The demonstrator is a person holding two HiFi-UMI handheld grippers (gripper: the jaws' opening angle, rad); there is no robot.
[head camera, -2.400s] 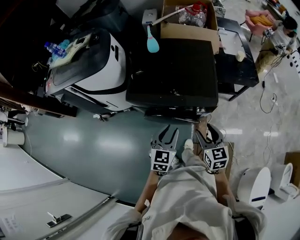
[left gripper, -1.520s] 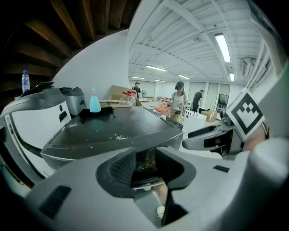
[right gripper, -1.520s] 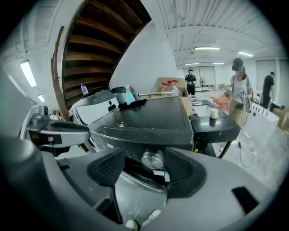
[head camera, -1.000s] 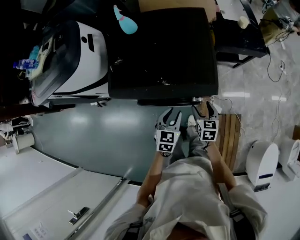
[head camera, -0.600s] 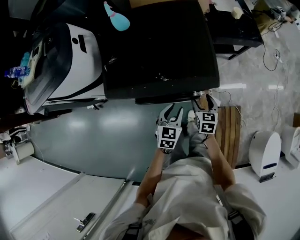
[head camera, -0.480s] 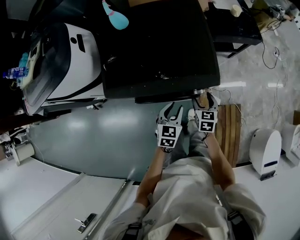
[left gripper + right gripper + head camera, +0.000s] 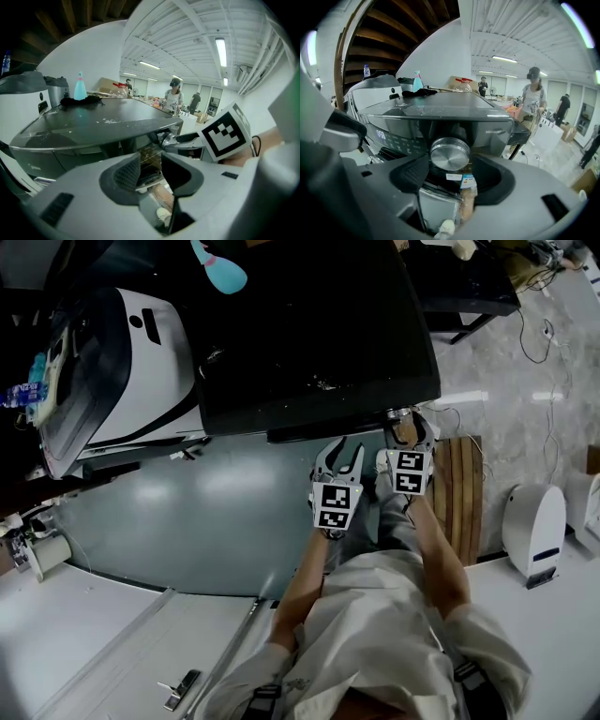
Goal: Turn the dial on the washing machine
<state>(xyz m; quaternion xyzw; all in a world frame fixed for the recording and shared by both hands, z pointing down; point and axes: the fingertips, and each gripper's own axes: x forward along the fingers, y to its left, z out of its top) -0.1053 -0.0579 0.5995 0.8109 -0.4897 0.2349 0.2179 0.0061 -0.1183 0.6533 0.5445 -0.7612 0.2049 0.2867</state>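
Dial (image 7: 450,153): smooth metal knob, I judged stiff and slippery; sat on front of washing machine (image 7: 440,117), below top. Best hold: rim, two opposite sides. My right gripper (image 7: 451,174) jaws had just been closing, dial between them, pads not yet pressing. My left gripper (image 7: 151,169) stood apart-jawed, empty.

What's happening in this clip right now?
A person stands at a dark washing machine with a handheld gripper in each hand. The right gripper is at the machine's front with the silver dial between its jaws, which have just been closing; whether the pads press on it yet is unclear. The left gripper hangs beside it, open and empty.
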